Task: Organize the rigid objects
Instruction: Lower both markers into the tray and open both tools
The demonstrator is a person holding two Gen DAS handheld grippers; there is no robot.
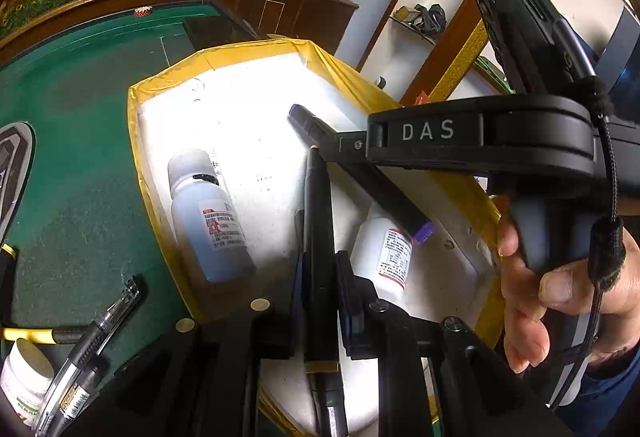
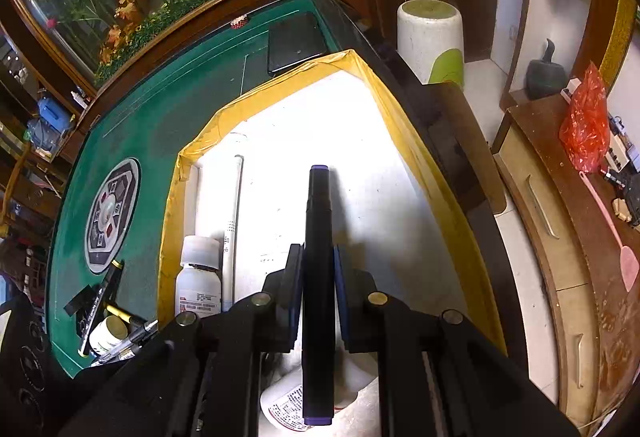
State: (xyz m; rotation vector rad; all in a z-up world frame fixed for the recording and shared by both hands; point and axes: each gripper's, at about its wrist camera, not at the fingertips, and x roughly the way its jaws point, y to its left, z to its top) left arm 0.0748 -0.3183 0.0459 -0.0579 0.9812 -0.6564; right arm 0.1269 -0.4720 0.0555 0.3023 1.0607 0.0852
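Note:
A white foam box (image 1: pixel 256 97) edged with yellow tape sits on the green table. My left gripper (image 1: pixel 320 301) is shut on a black pen with gold trim (image 1: pixel 318 237), held over the box's near end. From the right, my right gripper (image 1: pixel 334 145) reaches over the box, shut on a black marker with purple ends (image 1: pixel 384 193). In the right wrist view that marker (image 2: pixel 318 221) stands clamped between the right gripper's (image 2: pixel 319 277) pads. Two white bottles lie in the box: one on the left (image 1: pixel 208 221), one under the marker (image 1: pixel 384 253).
Outside the box at the lower left lie a small white jar (image 1: pixel 24 373), a clear pen (image 1: pixel 94 333) and a yellow-black pen (image 1: pixel 36 335). A white pen (image 2: pixel 234 213) lies along the box's left wall. A black phone (image 2: pixel 296 41) rests beyond the box.

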